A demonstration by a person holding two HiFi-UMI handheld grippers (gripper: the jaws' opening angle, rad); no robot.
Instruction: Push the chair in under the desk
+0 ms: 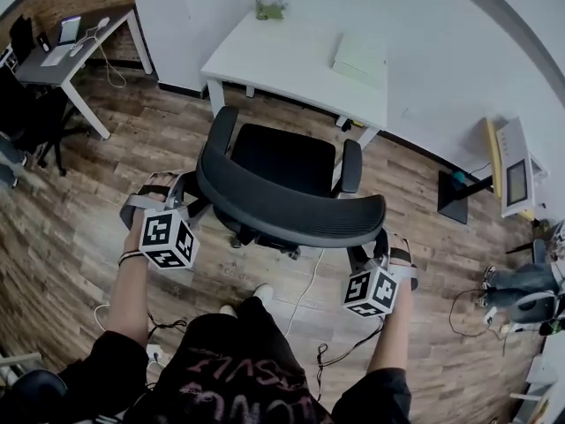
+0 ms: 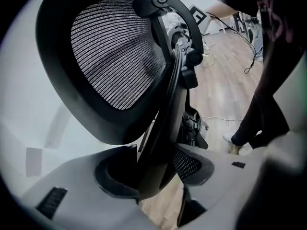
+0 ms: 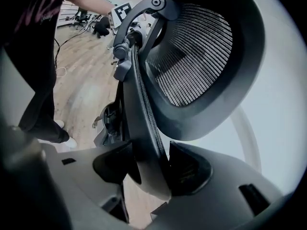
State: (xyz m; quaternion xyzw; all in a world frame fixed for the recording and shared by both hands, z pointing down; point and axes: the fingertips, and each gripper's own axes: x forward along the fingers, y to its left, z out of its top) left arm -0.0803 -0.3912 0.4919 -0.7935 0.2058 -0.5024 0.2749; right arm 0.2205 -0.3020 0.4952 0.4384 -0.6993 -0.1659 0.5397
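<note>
A black mesh office chair (image 1: pixel 282 162) stands on the wood floor, its seat facing the white desk (image 1: pixel 291 64) a short way beyond. Its curved backrest (image 1: pixel 291 208) is nearest me. My left gripper (image 1: pixel 179 197) is shut on the backrest's left end, my right gripper (image 1: pixel 378 253) on its right end. In the left gripper view the backrest's rim (image 2: pixel 160 128) runs down between the jaws of the left gripper (image 2: pixel 153 169). The right gripper view shows the same rim (image 3: pixel 144 128) pinched in the right gripper (image 3: pixel 148 169). The chair's wheels are mostly hidden under the seat.
A pale green box (image 1: pixel 360 60) and a small green object (image 1: pixel 269 9) lie on the white desk. A second desk (image 1: pixel 66 60) and a dark chair (image 1: pixel 26 117) stand at the far left. Cables (image 1: pixel 305 281) trail across the floor by my feet. A white device (image 1: pixel 516 170) stands at the right.
</note>
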